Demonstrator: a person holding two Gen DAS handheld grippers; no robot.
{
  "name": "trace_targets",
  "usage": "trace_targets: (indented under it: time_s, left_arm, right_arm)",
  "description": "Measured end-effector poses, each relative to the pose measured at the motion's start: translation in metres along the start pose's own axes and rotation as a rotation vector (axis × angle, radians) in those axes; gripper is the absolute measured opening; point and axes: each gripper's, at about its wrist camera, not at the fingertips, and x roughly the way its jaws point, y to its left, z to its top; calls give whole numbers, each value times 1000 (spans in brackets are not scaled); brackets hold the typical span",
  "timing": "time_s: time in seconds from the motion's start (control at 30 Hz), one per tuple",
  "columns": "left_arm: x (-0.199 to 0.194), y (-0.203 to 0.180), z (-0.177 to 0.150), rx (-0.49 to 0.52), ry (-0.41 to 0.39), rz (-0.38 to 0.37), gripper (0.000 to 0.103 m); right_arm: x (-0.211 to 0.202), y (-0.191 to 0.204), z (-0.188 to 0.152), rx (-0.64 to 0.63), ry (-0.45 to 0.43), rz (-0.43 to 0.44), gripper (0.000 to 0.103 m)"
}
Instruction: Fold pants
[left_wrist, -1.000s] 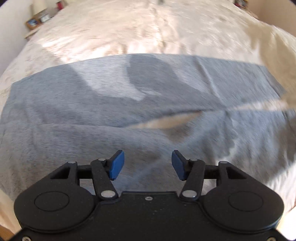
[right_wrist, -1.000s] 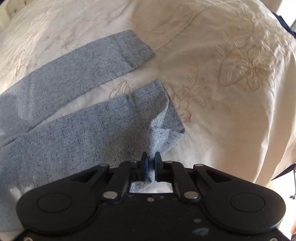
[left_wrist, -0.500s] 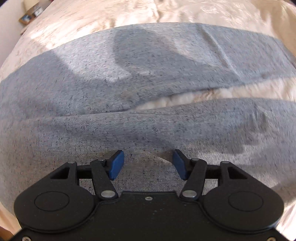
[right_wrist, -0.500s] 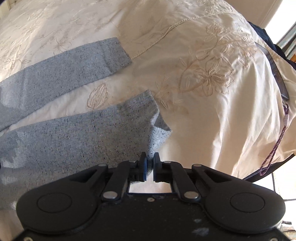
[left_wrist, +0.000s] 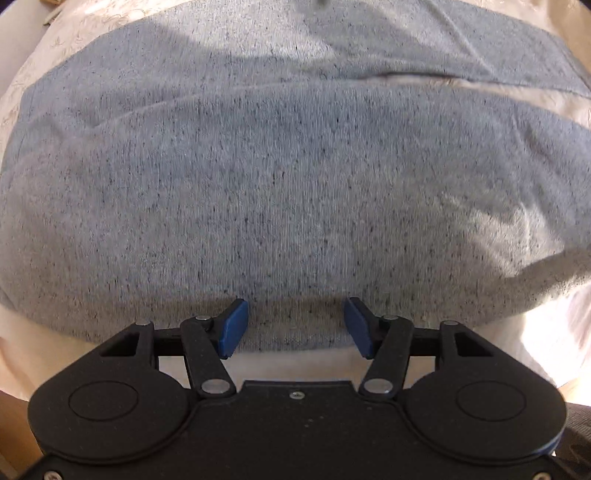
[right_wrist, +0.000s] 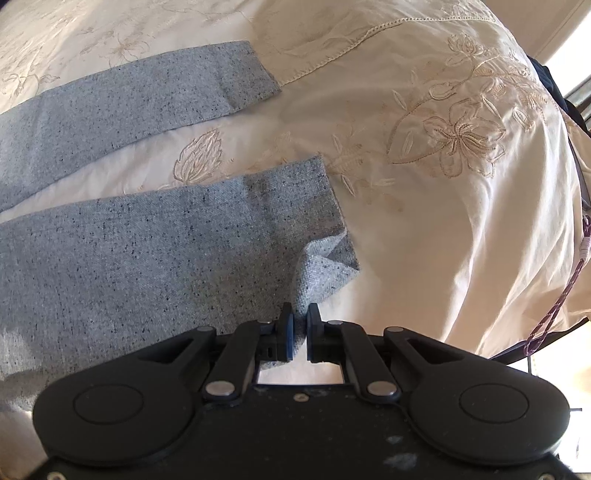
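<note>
Pants (left_wrist: 295, 184), grey and speckled, spread flat on a cream embroidered bedspread (right_wrist: 443, 184), legs lying apart with a strip of bedspread showing between them. Near leg (right_wrist: 147, 258) ending in a hem, its near corner lifted and pinched in the right claw (right_wrist: 299, 314); far leg (right_wrist: 129, 99) lying flat, untouched. Right claw narrow, clamped on that hem corner, a small flap of cloth turned up beside it. Left claw (left_wrist: 291, 325) wide, holding nothing, pointing steeply down over the near edge of the pants, with the cloth's edge running between its blue pads (left_wrist: 232, 325) but not pressed by them.

Step in hand, by the look of it: taking a second hold on the near edge so the near leg can be carried over onto the far one.

Doing it well:
- Lower the left claw until both pads straddle the cloth edge, then close; avoid catching the bedspread underneath, since both lie flush.
- Take both layers of the leg, not the top one alone, or the fold will come apart.
- Keep the right hold firm; only a little corner is gripped there, so a sharp tug could slip it free.
- Lift both ends together and level, keeping the edge taut between the claws.
- Lay the near leg squarely on the far one, hem to hem.
</note>
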Motion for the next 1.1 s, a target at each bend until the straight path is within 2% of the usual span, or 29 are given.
trace_targets:
  time_s: [0.2,0.33,0.43,0.63,0.83,0.97,1.1]
  left_arm:
    - [2,-11,-5,16,3,10,62]
    - [-12,1,-7,-23,-23,-29,62]
    - [-31,26,-15,-97,-67,-22,62]
    - [-47,107,-28,-323,-113,68,62]
    - [-42,179,-30,-469,-95,153,62]
    - [-27,211,-37,-537,-43,131,63]
    - [-2,220,-37,-537,24,64,66]
  right_arm:
    - [-7,-5,-7,4,0,9,6]
    - [-6,-7,-4,25,3,18,6]
    - [-8,-11,-4,44,0,28,6]
    - [-13,-9,-4,59,-7,27,6]
    - [-18,-1,-3,49,-15,1,6]
    - [-24,3,0,77,-24,-18,6]
    - [-29,8,2,115,-21,-44,6]
